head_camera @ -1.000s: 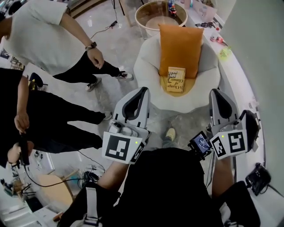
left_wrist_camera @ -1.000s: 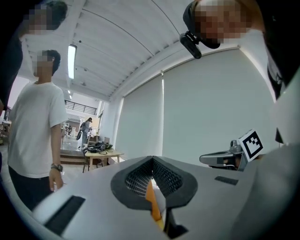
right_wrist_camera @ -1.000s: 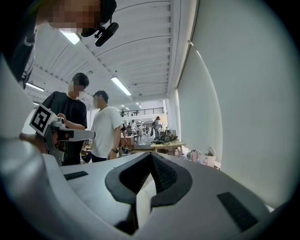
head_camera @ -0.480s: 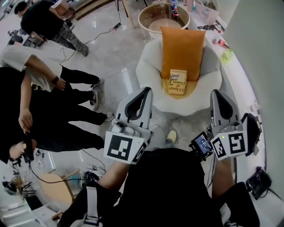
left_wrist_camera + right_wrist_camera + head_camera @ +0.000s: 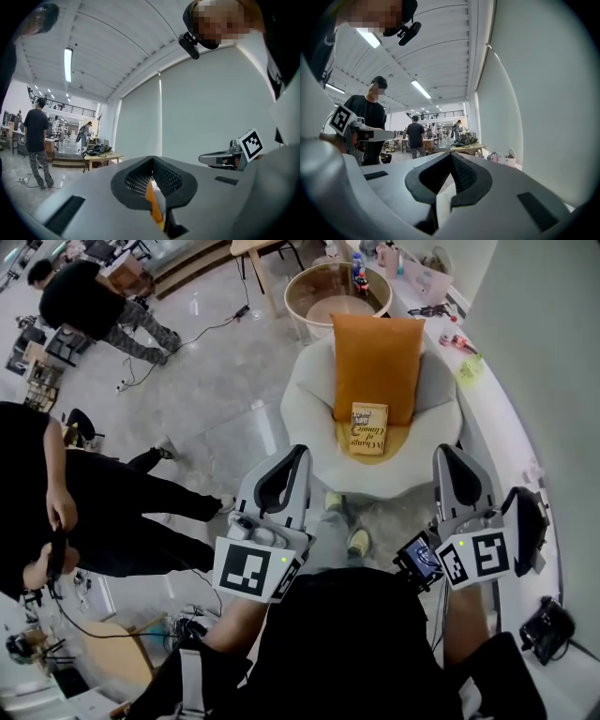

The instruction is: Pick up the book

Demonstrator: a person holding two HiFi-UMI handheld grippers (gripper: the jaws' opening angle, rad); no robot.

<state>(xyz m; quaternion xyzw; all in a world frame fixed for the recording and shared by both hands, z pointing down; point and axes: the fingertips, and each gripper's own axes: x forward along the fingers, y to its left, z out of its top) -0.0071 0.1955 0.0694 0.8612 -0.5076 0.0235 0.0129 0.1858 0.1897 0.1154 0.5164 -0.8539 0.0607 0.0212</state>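
Paperback book (image 5: 369,428), small, tan, against orange cushion (image 5: 377,352): probably light, bendy, grab a side edge. Left tongs (image 5: 298,452), right tongs (image 5: 444,452) closed, empty.

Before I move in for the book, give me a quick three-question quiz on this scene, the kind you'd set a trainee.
1. True or false: the book lies on the floor.
2. Which colour is the cushion behind the book? A orange, B blue, C green.
3. How do the jaws of the left gripper and the right gripper stand, and does either hold anything?
Key: 1 false: it sits on the white armchair, against the cushion. 2 A. 3 Both shut, both empty, short of the book.
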